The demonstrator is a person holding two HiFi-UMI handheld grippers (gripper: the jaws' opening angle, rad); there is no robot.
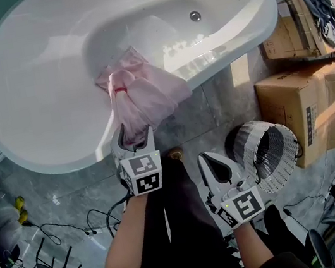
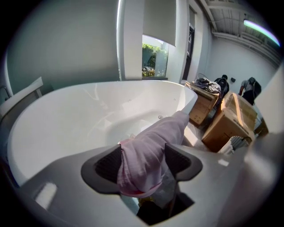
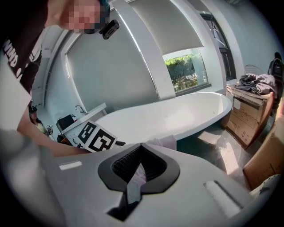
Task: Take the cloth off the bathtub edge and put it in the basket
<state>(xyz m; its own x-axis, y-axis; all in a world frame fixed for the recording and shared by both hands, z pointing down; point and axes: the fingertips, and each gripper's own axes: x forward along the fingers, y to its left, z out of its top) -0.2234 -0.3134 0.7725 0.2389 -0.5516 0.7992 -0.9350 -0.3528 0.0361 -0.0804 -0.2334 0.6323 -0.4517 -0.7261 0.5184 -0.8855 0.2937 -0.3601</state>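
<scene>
The cloth (image 1: 145,95), pale pink and thin, is draped over the near rim of the bathtub (image 1: 34,141). One part is crumpled inside the tub and the rest hangs down the outer wall. It is gathered into a bunch near the rim, where a small red mark is seen, though what the mark is cannot be made out. The cloth's lower end is hidden in the head view behind the left gripper (image 1: 135,145). In the left gripper view the jaws of that gripper (image 2: 142,164) are seen spread wide, with the bunched cloth (image 2: 151,146) filling the gap and lying against both pads without being squeezed. The right gripper (image 1: 208,163) is held lower and to the right, apart from the cloth. In its own view the jaws of the right gripper (image 3: 141,146) are seen brought together at the tips with nothing between them, and only a corner of the cloth (image 3: 164,142) is glimpsed past them. Just beside it on the floor lies a white wicker basket (image 1: 246,142), tipped with its mouth facing right. Its inside is shadowed, and only the weave is made out there. Beyond it two cardboard boxes (image 1: 309,118) are stacked against the picture's right edge. A heap of grey clothes (image 1: 326,12), partly cut off, lies on the upper box.
</scene>
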